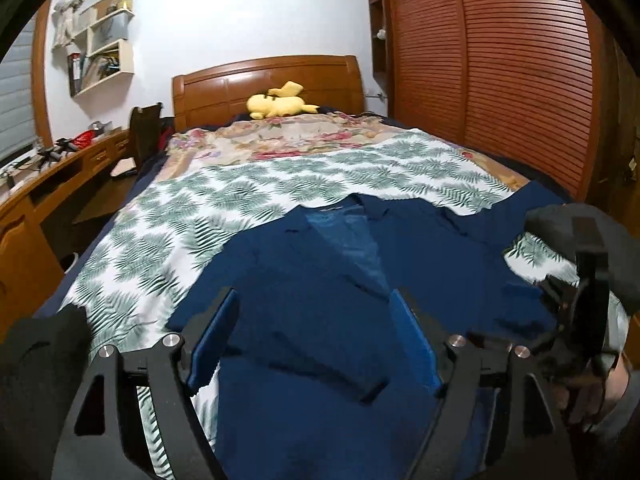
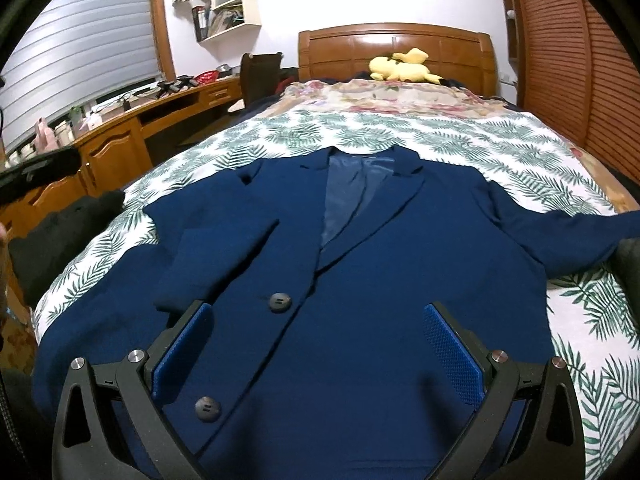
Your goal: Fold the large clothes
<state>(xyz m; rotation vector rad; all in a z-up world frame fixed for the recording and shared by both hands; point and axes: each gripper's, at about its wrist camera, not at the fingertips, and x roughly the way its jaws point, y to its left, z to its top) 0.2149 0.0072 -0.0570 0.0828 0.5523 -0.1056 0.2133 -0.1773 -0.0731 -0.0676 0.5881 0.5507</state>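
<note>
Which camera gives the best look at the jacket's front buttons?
The right wrist view: both buttons show clearly on the navy jacket. The left wrist view shows the jacket blurred, no buttons discernible.

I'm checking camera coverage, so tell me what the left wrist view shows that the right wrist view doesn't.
Only the left wrist view shows the right gripper held at the bed's right edge. Only the right wrist view shows the jacket's two buttons and the window blind. Both show the blue jacket lying front-up on the leaf-print sheet, and the yellow plush toy.

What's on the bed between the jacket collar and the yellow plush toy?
In the right wrist view: fern-print sheet, then floral blanket, between jacket and plush toy. Nothing else.
</note>
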